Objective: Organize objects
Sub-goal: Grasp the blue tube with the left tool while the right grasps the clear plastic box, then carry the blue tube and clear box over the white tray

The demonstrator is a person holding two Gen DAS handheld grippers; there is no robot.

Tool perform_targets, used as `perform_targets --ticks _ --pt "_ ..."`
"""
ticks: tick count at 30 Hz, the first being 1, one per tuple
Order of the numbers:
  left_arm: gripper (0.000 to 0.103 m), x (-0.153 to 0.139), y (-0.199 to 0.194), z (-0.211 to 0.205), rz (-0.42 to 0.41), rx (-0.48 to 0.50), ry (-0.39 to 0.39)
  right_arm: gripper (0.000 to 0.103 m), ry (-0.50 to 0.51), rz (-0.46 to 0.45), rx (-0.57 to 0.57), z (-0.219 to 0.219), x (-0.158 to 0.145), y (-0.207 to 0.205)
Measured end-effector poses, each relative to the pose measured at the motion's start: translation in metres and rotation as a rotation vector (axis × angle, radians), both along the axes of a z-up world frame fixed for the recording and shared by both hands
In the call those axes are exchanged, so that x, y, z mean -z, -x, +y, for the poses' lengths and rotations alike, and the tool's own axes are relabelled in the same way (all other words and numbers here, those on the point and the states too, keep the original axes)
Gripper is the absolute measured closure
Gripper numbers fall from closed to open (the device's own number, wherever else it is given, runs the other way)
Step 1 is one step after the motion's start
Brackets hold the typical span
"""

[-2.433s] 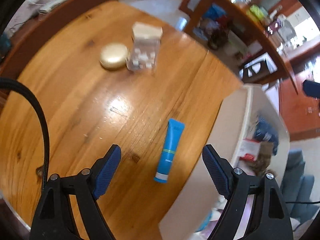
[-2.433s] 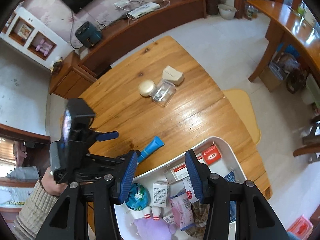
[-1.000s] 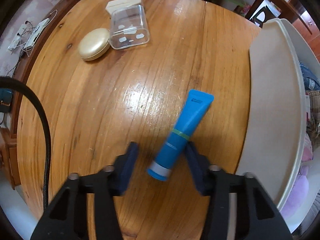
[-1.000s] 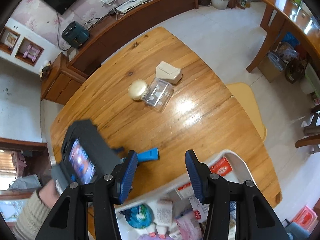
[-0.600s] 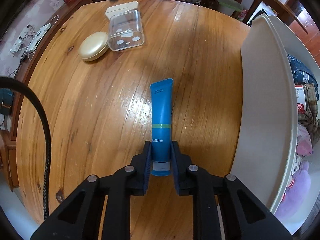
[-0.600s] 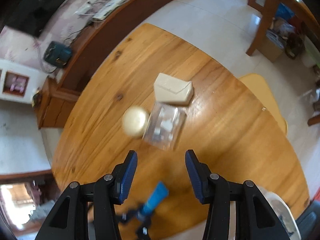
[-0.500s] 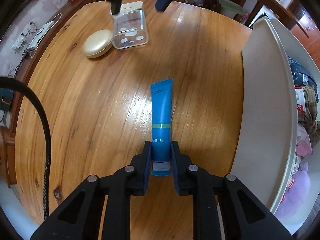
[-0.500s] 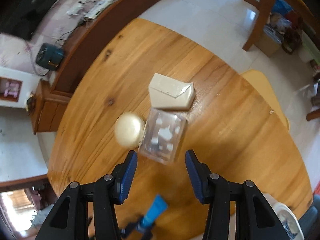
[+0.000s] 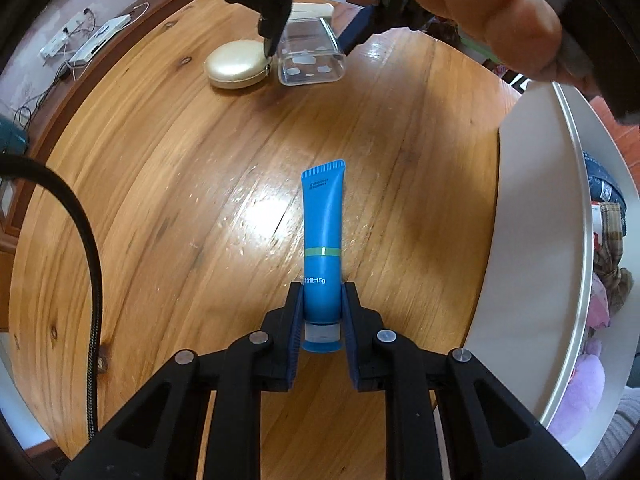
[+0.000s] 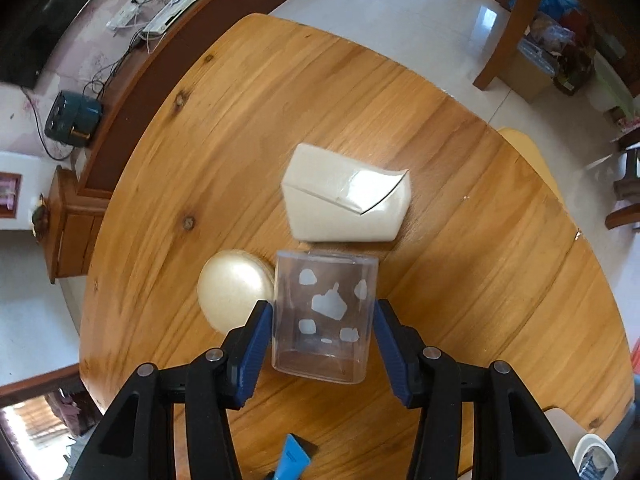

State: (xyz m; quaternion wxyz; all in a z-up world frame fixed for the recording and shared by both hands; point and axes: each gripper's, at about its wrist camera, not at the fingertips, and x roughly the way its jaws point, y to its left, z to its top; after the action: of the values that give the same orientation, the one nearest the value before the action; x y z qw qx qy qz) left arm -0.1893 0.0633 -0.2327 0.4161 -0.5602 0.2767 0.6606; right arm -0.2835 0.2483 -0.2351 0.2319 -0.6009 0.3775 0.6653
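Note:
My left gripper [image 9: 322,312] is shut on the cap end of a blue tube [image 9: 322,240], which points away over the round wooden table [image 9: 160,184]. In the right wrist view, my right gripper [image 10: 323,344] is open, its blue fingers [image 10: 260,340] on either side of a clear plastic box [image 10: 324,316] with white stickers. A round cream case [image 10: 232,288] touches the box's left side, and a cream-coloured wedge-shaped box [image 10: 344,200] lies just beyond. The left wrist view shows the right gripper [image 9: 310,28] over the clear box [image 9: 310,60], held by a hand [image 9: 492,12].
A white basket [image 9: 536,240] with clothes and packets stands at the table's right edge. A black cable [image 9: 80,240] arcs at the left. Beyond the table are a low wooden cabinet [image 10: 168,44] with power strips and a yellow stool [image 10: 532,152].
My left gripper closed on the blue tube's cap end and holds it. My right gripper moved away from the basket to the far side of the table and came down around the clear box.

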Motion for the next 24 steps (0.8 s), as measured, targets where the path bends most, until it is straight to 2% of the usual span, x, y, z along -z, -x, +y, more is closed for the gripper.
perform_targets --ticks 5,10,15,24 --pt "0.083 -0.002 0.015 -0.01 -0.018 -0.031 -0.014 0.052 -0.028 -0.053 -0.081 -0.012 0.0 0.002" --pt "0.083 -0.006 0.017 -0.02 -0.039 -0.064 -0.037 0.053 -0.03 -0.059 -0.143 -0.021 -0.003 -0.004" --pt "0.083 -0.016 0.019 -0.03 -0.045 -0.095 -0.06 0.053 -0.003 -0.021 -0.174 -0.029 -0.015 -0.018" --pt "0.083 -0.053 0.018 -0.046 -0.038 -0.162 -0.104 0.053 0.046 0.079 -0.233 -0.034 -0.066 -0.061"
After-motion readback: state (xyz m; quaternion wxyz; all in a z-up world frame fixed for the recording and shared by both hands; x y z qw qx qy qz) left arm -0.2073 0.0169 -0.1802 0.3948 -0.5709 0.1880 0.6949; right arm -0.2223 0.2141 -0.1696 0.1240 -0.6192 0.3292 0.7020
